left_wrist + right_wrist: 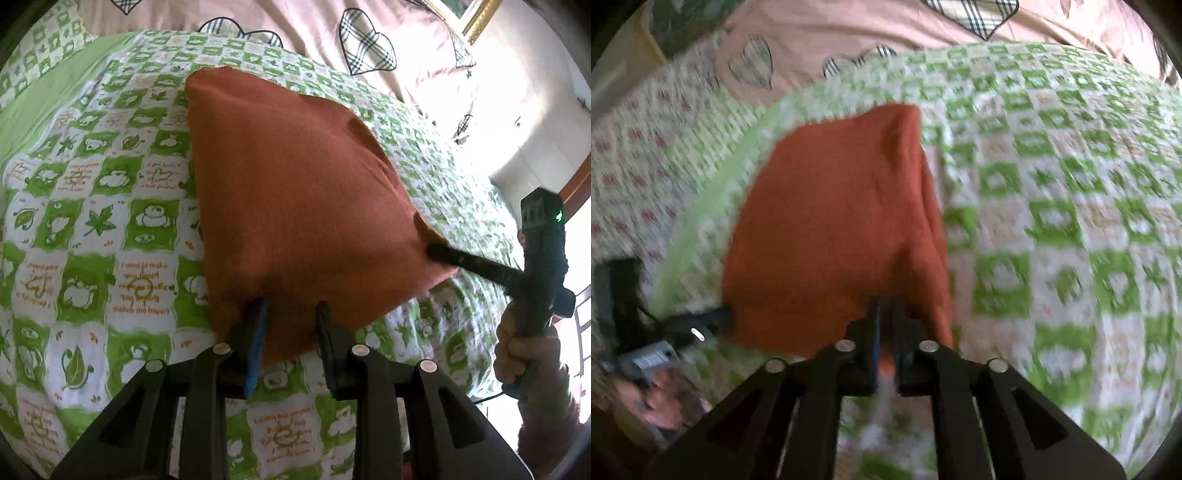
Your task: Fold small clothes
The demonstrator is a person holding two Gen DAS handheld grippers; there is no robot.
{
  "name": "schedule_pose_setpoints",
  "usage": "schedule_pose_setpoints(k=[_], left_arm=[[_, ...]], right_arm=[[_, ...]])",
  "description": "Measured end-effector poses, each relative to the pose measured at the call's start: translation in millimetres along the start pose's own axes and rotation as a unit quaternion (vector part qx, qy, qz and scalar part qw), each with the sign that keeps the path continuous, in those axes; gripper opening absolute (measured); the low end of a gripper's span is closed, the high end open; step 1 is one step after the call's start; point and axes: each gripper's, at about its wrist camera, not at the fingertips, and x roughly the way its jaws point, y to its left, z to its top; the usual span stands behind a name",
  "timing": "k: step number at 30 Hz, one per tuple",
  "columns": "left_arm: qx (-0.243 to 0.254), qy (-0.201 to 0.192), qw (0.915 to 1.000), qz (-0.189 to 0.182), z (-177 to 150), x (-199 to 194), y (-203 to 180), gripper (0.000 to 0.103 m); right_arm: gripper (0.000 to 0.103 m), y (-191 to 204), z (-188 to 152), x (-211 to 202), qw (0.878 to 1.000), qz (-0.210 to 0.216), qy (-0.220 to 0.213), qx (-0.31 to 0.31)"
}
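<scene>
A: Where's the orange cloth (pixel 295 192) right now?

B: Lifted at its near edge over the green-and-white checked quilt (pixel 110 221), with its far part reaching toward the quilt's far edge, where a pink sheet with plaid hearts (pixel 369 40) begins.

A: And the left gripper (pixel 291 314)?

B: Its fingers stand apart with the cloth's near hem hanging between them. Whether they actually pinch the fabric, I cannot tell.

A: The right gripper (pixel 885 314)?

B: Fingers (pixel 873 332) drawn nearly together, clamped on the cloth's (pixel 831 221) near edge. From the left wrist view its fingertips (pixel 443 254) bite the cloth's right corner, and a hand (pixel 524 354) grips the handle, where a small green light glows.

A: Any writing you can read?

B: Orange lettering on the quilt's white squares. One reads "makes me happy"; above it the lines appear mirrored, something like "I want to make you happy". The rest is too small. The right wrist view is too blurred for text.
</scene>
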Motion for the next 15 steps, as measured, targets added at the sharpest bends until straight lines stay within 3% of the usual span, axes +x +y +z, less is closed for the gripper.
schedule_pose_setpoints(k=[3, 15], left_arm=[[0.004, 0.000, 1.0000, 0.009, -2.2, 3.7, -2.3, 0.028], [0.010, -0.001, 0.9993, 0.035, -12.5, -2.0, -10.3, 0.028]], right_arm=[[0.006, -12.2, -8.9, 6.9, 1.000, 0.012, -0.001, 0.014], [0.009, -2.3, -14.8, -1.9, 1.000, -0.009, 0.005, 0.009]])
